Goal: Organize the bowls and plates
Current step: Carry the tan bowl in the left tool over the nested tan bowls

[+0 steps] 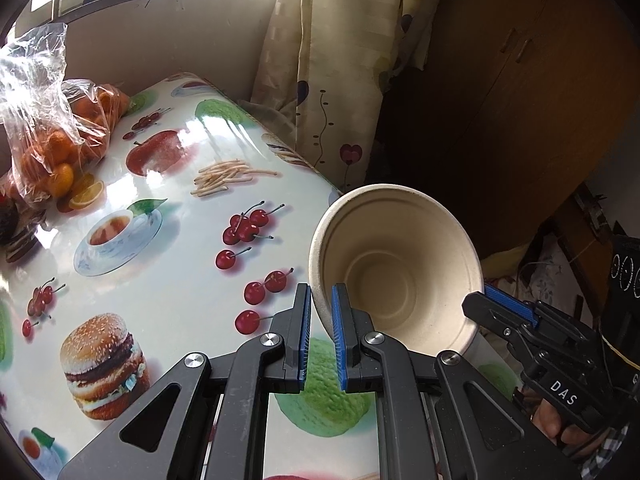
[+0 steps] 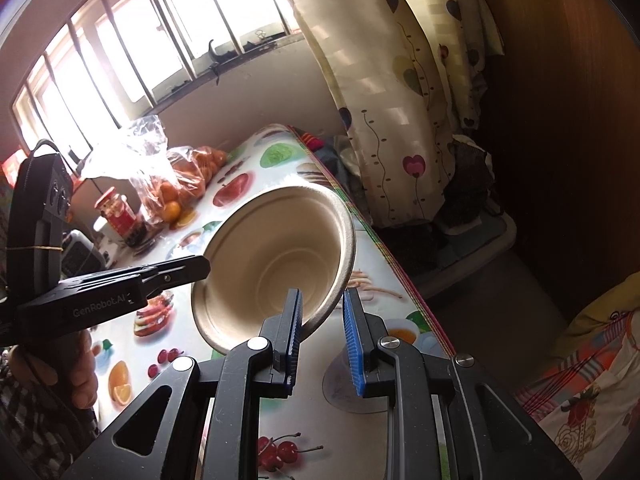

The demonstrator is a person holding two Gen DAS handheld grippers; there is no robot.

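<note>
Left wrist view: bag of oranges (image 1: 52, 136) beside fruit-print table (image 1: 180, 184).

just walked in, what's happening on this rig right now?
A person is holding one beige paper bowl with both handheld grippers, off the fruit-print table. The left gripper is shut on one side of its rim, and the right gripper pinches the opposite side. The bowl is tilted, its opening facing the cameras. A bag of oranges sits at the table's far end.
</note>
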